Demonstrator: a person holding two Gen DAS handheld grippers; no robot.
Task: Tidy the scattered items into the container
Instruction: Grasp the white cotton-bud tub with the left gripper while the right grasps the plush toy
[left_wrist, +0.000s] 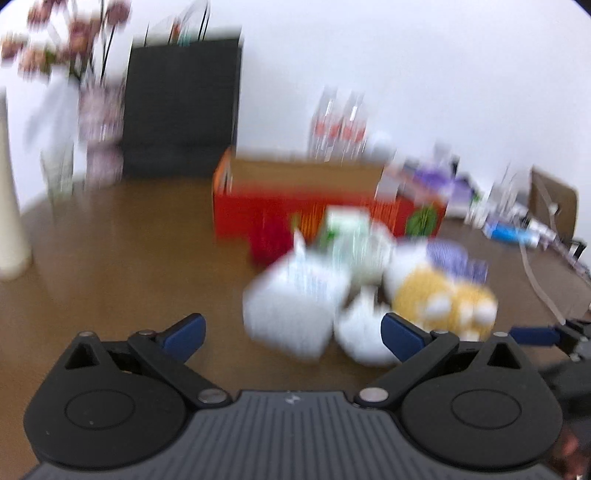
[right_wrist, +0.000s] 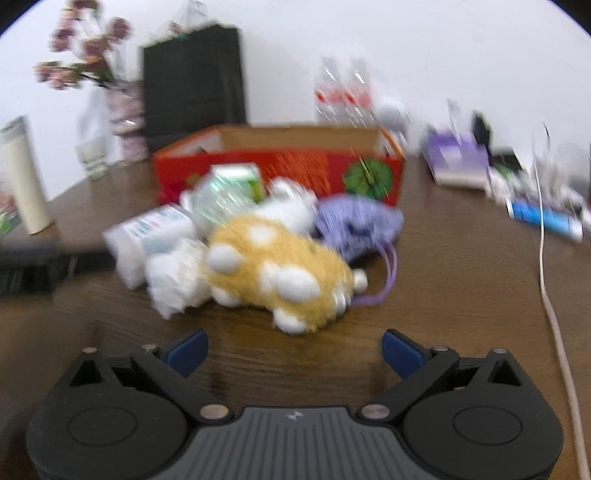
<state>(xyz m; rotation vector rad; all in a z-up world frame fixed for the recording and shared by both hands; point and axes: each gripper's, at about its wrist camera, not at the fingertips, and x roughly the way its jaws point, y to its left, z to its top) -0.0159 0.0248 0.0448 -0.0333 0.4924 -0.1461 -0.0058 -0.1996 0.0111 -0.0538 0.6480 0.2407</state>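
Both views are motion-blurred. A red open cardboard box (left_wrist: 295, 218) (right_wrist: 280, 166) stands on the brown table. In front of it lies a heap: a yellow plush toy with white spots (right_wrist: 280, 266) (left_wrist: 443, 299), a purple knitted pouch (right_wrist: 354, 225) (left_wrist: 458, 258), a white packet (left_wrist: 291, 310) (right_wrist: 147, 232), white fluffy pieces (right_wrist: 177, 277) and a green-white carton (right_wrist: 232, 188) (left_wrist: 347, 236). My left gripper (left_wrist: 291, 338) is open and empty, just short of the white packet. My right gripper (right_wrist: 293, 352) is open and empty, just short of the yellow plush.
A black bag (right_wrist: 192, 77), a vase of pink flowers (right_wrist: 122, 110), water bottles (right_wrist: 343, 96) and a cream tumbler (right_wrist: 26, 177) stand at the back and left. Clutter and a blue tube (right_wrist: 543, 218) lie right. A white cable (right_wrist: 550, 295) runs along the right side.
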